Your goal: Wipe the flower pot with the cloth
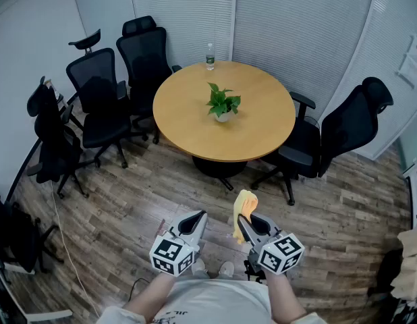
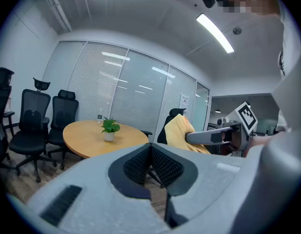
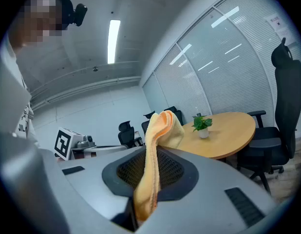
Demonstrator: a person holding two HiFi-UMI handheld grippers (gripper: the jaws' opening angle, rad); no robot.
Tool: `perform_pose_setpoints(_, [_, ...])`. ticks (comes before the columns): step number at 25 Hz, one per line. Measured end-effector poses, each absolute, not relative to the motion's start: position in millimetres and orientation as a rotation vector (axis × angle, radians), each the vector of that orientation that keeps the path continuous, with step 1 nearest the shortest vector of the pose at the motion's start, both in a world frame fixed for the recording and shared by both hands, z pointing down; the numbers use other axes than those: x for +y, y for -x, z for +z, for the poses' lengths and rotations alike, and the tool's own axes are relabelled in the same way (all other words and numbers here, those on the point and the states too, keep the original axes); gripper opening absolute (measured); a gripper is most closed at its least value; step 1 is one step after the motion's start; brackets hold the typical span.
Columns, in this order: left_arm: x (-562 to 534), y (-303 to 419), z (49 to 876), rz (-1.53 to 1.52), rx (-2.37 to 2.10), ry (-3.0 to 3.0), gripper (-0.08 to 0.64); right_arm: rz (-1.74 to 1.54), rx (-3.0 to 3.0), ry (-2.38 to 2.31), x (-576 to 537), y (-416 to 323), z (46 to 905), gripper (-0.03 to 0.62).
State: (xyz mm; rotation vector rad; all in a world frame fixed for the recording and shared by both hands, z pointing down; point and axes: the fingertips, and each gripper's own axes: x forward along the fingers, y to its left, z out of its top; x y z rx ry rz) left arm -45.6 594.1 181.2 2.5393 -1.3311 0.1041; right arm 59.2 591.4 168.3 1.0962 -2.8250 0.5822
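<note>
Our left claw (image 2: 151, 148) has its two jaws pressed together with nothing between them. Our right claw (image 3: 154, 152) is pinching the cloth (image 3: 163, 126), a yellow-orange piece that rises from between the jaws and flops over at the top. In the head view both claws sit side by side low in front of us, over the wooden floor (image 1: 127, 201), pointing toward the round surface (image 1: 188, 106). The cloth stands just beyond the right claw's tips.

The flower pot (image 1: 223, 117) is small and white, holds a green leafy plant, and stands upright near the middle of the surface, well apart from both claws. A bottle (image 1: 210, 57) stands at the far edge of the surface. Black office chairs (image 1: 100, 93) stand around it, several grouped to the left and one to the right.
</note>
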Motion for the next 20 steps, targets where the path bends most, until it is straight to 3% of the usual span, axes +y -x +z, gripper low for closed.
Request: perform_pose_setpoints(20, [570.6,76.2,181.4,0.133,-1.275,-2.581,0.01,0.567,-2.833,-1.058,569.9,-18.9,165.2,0.054])
